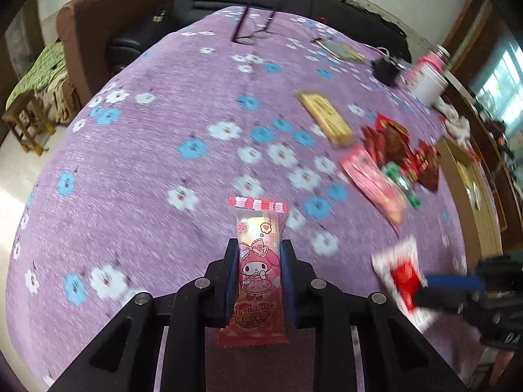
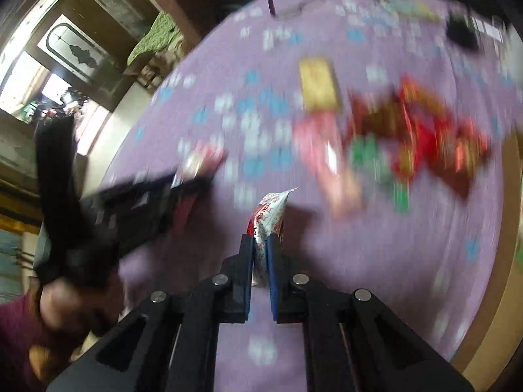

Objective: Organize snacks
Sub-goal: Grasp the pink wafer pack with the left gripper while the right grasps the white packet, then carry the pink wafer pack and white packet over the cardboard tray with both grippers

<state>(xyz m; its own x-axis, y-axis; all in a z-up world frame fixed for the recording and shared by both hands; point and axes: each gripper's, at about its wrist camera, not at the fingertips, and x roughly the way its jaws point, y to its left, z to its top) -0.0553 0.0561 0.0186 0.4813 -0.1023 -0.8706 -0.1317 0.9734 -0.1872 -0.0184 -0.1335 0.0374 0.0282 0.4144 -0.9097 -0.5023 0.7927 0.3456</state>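
Both grabs were done, left gripper clamped on pink candy bar, right gripper on white-red packet, snack pile on tablecloth unsorted.

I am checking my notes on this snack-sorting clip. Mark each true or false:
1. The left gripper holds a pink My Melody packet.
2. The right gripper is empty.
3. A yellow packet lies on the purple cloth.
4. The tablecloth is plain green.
1. True: the left gripper is shut on the pink My Melody packet.
2. False: the right gripper pinches a white and red packet.
3. True: the yellow packet lies on the tablecloth.
4. False: it is purple with white and blue flowers.
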